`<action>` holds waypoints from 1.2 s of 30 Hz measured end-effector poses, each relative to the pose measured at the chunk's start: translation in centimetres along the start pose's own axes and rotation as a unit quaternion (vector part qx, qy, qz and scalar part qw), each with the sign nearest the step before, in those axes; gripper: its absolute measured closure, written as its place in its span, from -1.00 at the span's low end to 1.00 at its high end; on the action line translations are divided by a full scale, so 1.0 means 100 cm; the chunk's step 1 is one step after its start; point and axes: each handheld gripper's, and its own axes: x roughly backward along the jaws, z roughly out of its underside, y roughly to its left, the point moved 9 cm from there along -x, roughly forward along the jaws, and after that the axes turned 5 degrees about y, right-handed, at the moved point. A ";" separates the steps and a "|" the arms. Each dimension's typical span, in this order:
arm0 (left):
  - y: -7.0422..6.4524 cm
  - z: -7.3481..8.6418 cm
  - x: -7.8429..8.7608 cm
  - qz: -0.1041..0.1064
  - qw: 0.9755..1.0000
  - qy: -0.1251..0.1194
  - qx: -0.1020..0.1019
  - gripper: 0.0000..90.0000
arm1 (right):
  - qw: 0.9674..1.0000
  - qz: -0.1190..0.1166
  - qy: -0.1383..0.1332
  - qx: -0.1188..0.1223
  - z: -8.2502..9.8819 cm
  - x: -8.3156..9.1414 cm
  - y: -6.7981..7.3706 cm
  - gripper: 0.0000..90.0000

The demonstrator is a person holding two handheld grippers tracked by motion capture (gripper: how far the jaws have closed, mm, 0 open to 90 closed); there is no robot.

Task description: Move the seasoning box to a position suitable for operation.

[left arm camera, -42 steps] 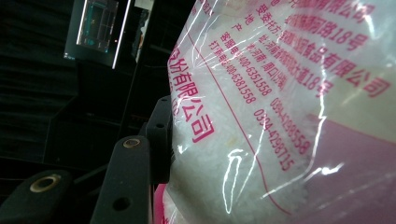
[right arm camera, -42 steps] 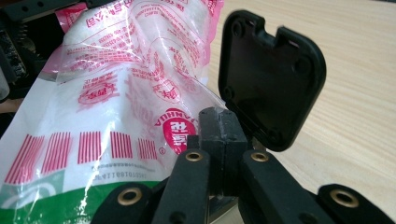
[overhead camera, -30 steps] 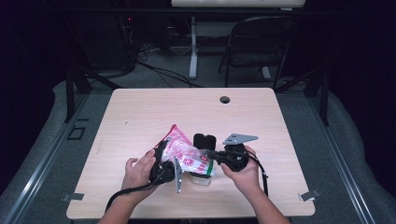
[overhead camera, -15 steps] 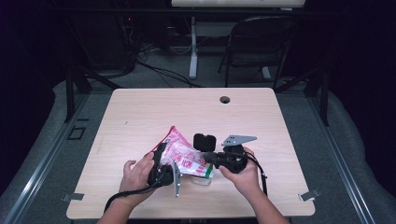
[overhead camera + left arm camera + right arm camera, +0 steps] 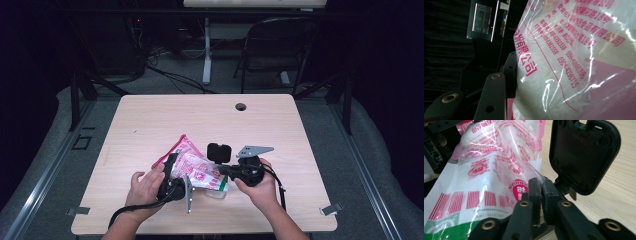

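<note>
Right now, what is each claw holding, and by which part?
Both hold the printed plastic bag: the left claw grips its body, the right claw pinches a thin edge of film.

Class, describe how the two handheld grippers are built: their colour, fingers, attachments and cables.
Both grippers, left gripper and right gripper, are black. The fingers are flat bars with brass-coloured rivets. A grey three-cornered plate tops the right; a black cable trails from the left.

Clear bag, pink print, pale desk

The bag (image 5: 486, 170) is clear plastic with pink-red lettering, pink stripes and a green edge; both tools are black; the desk (image 5: 150, 120) is light woodgrain.
</note>
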 end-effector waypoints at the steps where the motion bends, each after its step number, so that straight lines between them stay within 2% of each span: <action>1: 0.000 0.000 0.000 -0.001 1.000 0.001 -0.002 0.31 | 1.000 -0.005 0.002 0.003 0.001 0.000 0.001 1.00; 12: 0.004 -0.004 0.004 -0.014 1.000 -0.004 -0.026 0.31 | 1.000 0.000 0.006 0.008 0.002 -0.001 0.001 1.00; 36: 0.006 -0.008 0.006 -0.009 0.999 -0.004 -0.049 0.32 | 1.000 -0.009 0.016 0.005 0.007 0.001 0.002 1.00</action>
